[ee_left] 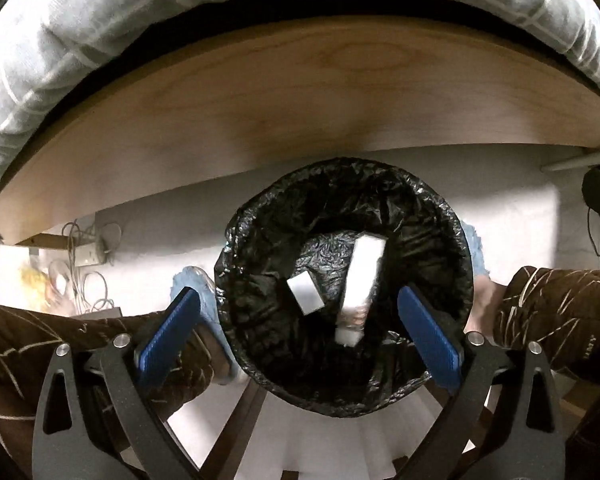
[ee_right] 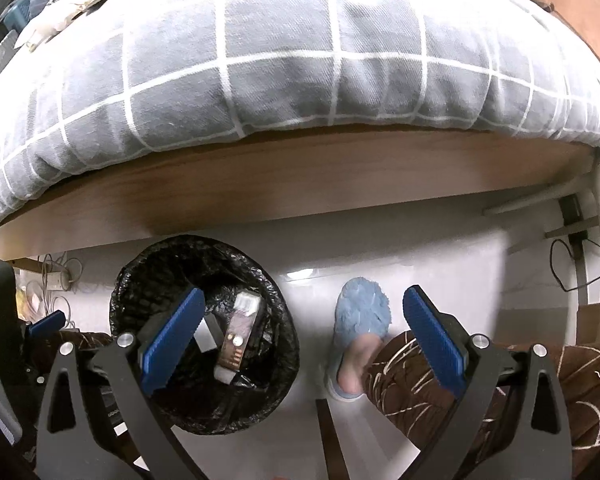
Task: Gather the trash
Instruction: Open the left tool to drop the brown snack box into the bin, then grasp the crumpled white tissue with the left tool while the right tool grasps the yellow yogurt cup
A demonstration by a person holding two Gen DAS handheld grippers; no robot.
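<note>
Your left gripper (ee_left: 298,334) points straight down over the black-lined bin (ee_left: 452,240) on the floor, fingers wide apart with nothing between them. A long white carton (ee_left: 362,276) and a small white box (ee_left: 305,294) lie inside the bin. To its right, your right gripper (ee_right: 304,338) hangs above a blue slipper (ee_right: 362,306), fingers apart and empty.

Trash in the bin

A round bin (ee_left: 344,288) with a crinkly black bag in it stands on the pale floor, just by the wooden bed edge. Inside lie a long white packet (ee_left: 360,276), tilted and blurred, and a small white box (ee_left: 305,294) just beside it, lower down in the bag.
</note>
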